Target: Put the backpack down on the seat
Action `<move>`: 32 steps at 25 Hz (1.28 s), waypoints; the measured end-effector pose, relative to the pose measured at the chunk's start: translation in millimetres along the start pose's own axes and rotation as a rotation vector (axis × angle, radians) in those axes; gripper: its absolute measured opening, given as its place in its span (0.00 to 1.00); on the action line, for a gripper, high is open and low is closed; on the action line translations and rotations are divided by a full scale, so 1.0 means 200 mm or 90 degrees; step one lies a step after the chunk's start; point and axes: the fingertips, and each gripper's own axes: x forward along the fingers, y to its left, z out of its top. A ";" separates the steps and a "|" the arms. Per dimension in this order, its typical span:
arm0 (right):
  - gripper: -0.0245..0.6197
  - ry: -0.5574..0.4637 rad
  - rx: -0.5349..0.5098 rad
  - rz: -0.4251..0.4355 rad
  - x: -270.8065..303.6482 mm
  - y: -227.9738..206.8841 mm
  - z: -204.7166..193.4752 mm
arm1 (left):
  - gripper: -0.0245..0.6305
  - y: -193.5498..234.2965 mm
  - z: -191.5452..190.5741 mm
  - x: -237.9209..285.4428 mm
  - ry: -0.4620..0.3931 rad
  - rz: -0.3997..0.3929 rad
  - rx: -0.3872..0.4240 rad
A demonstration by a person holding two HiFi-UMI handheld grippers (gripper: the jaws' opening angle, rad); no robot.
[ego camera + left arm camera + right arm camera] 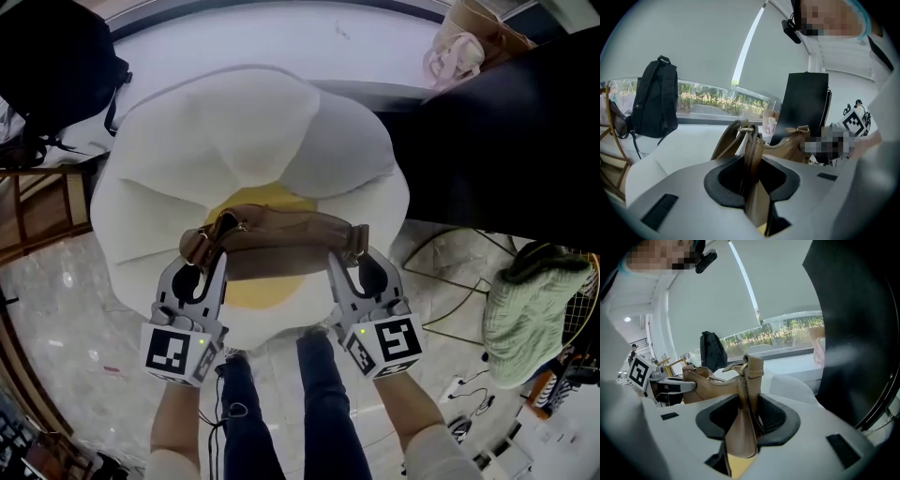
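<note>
The backpack [281, 239], a tan leather one, hangs with its long axis running from 9 to 3 o'clock in the head view. It is right over the yellow centre [272, 199] of the white, petal-shaped seat [159, 141]. Whether its base already touches the cushion I cannot tell. The left tool [204, 261] pinches the strap end at 9 o'clock, its jaws nearly together on the thin leather. The right tool [345, 264] clamps the 3 o'clock end, its jaws a little wider on a thicker fold. The bag lies at 12 o'clock from each tool, and neither hand is nearer. The coming move looks like a level descent with both ends together, then letting go.
</note>
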 end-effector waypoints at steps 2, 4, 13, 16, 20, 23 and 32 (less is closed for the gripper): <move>0.28 0.005 0.001 -0.001 0.04 -0.03 -0.05 | 0.18 0.02 -0.05 0.05 0.001 -0.001 -0.001; 0.28 0.006 0.000 -0.001 0.08 -0.07 -0.09 | 0.18 0.03 -0.10 0.10 0.004 -0.003 -0.001; 0.28 0.038 0.006 0.002 0.25 -0.19 -0.31 | 0.18 0.11 -0.32 0.31 0.027 -0.002 -0.003; 0.28 0.050 0.016 0.002 0.31 -0.22 -0.38 | 0.18 0.14 -0.38 0.38 0.037 -0.001 0.000; 0.28 0.066 0.025 0.002 0.40 -0.27 -0.45 | 0.18 0.17 -0.44 0.46 0.052 0.000 0.001; 0.28 0.078 0.022 0.004 0.46 -0.30 -0.50 | 0.18 0.21 -0.49 0.52 0.063 -0.002 -0.003; 0.28 0.107 0.021 0.003 0.59 -0.39 -0.61 | 0.18 0.25 -0.59 0.67 0.094 0.004 0.001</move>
